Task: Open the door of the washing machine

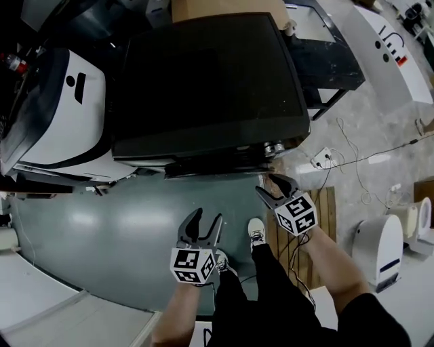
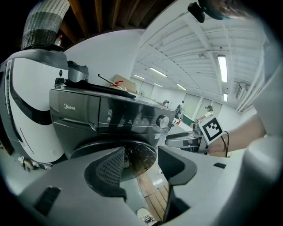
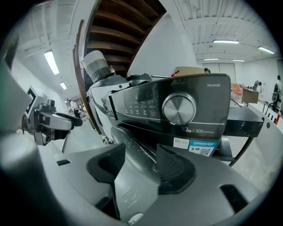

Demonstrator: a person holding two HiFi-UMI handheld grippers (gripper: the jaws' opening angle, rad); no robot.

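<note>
The left hand-held gripper point(image 1: 205, 223) has its jaws spread, with nothing between them. The right hand-held gripper point(image 1: 274, 188) is likewise released and empty, and it is nearer the machine's front, by its right corner. The washing machine point(image 1: 210, 81) stands ahead of us on the floor point(image 1: 102, 230). Its round door point(image 2: 142, 155) is shut, low in the front beneath the dial point(image 3: 179, 109).

We judge the door rigid: a hard ring around glass, hinged, and probably latched, so it gives to a firm pull and then swings lightly. We would grip the ring's edge or a handle recess, though we cannot make one out.

A white appliance point(image 1: 61, 115) stands just beside the machine on the left. A cardboard box point(image 1: 227, 8) shows past its far edge. Cables point(image 1: 352, 159) and wooden slats point(image 1: 325, 210) lie to the right. Our shoe point(image 1: 256, 232) may stand in the door's swing.
</note>
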